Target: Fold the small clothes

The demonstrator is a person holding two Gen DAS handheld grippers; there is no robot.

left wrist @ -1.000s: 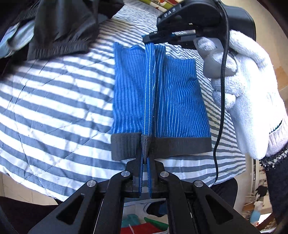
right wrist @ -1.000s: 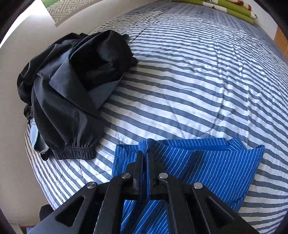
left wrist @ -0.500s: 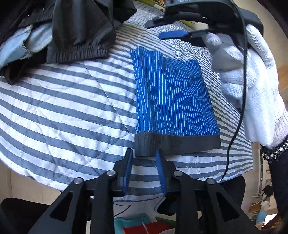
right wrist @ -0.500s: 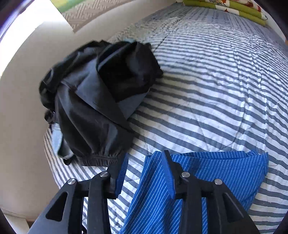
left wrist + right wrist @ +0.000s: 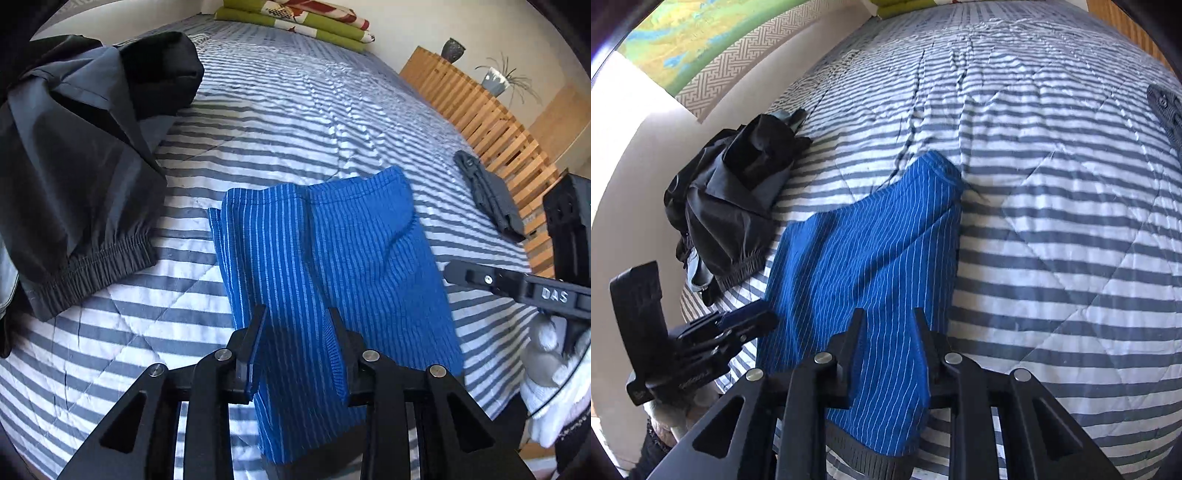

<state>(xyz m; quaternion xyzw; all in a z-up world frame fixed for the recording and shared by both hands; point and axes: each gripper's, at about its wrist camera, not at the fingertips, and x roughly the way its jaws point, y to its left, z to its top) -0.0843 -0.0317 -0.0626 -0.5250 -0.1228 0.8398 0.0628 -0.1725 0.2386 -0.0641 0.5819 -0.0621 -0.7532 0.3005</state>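
Observation:
Blue striped shorts [image 5: 325, 251] lie folded flat on the striped bed cover [image 5: 295, 122]. My left gripper [image 5: 297, 332] hovers open over their near end, nothing pinched. In the right wrist view the same shorts [image 5: 871, 251] stretch away from me, and their dark waistband [image 5: 864, 461] shows at the bottom. My right gripper [image 5: 888, 325] is open above them. The left gripper [image 5: 757, 321] sits at the shorts' left edge. The right gripper [image 5: 465, 277], held by a white-gloved hand [image 5: 546, 376], is just right of the shorts.
A heap of black clothes [image 5: 74, 166] lies left of the shorts, close to the wall [image 5: 635, 177]. A folded dark grey garment [image 5: 491, 195] rests by the wooden slatted frame [image 5: 480, 110]. Green folded bedding [image 5: 295, 22] is at the far end.
Both grippers were shut on a raised fold of the shorts. They opened and let go, the shorts dropped flat, and both grippers swung round over the near end.

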